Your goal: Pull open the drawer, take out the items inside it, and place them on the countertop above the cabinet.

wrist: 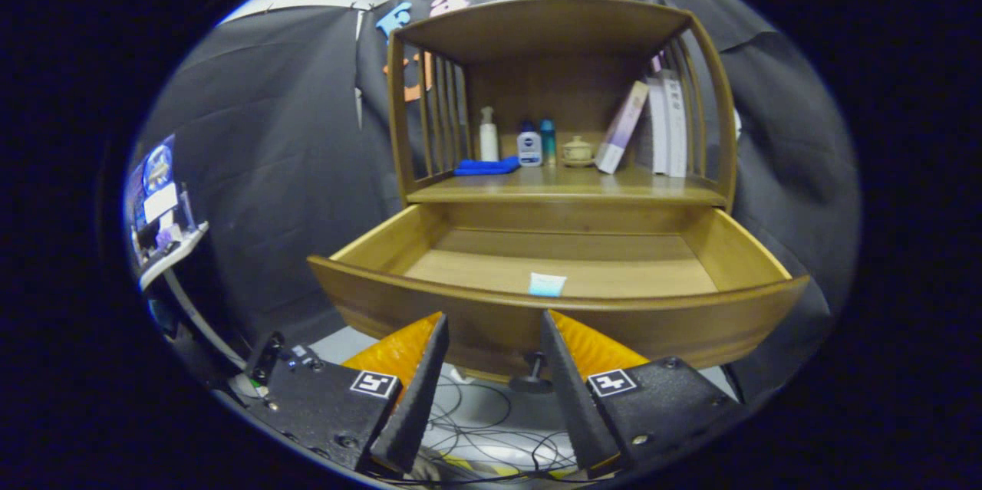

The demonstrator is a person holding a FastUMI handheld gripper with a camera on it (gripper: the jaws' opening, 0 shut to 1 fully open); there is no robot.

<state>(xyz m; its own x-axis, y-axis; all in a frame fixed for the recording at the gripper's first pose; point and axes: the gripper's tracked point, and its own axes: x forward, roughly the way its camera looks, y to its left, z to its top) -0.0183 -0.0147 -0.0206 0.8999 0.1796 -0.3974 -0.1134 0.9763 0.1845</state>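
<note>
A: What's around the cabinet (560, 168)?
B: Black cloth hangs on the booth's walls, and loose cables (491, 429) lie on the floor under the drawer.
A: Start at the left of the countertop (568, 187).
B: By its left edge a blue cloth (486, 166) lies folded, with a white pump bottle (489, 135) standing just behind it. Next come a white-and-blue bottle (529, 147) and a teal bottle (548, 141), side by side. Near the middle sits a small lidded cup (578, 151). Toward the right edge a long box (623, 127) leans rightward against upright white boxes (668, 126).
A: And the drawer (560, 283)?
B: Pulled out. A small white-and-blue packet (547, 284) lies inside, just behind the front panel, near the middle of it.
A: The tongs (493, 340)?
B: Spread wide, holding nothing, low before the drawer front. The drawer's knob (535, 373) shows between the fingers, untouched.
</note>
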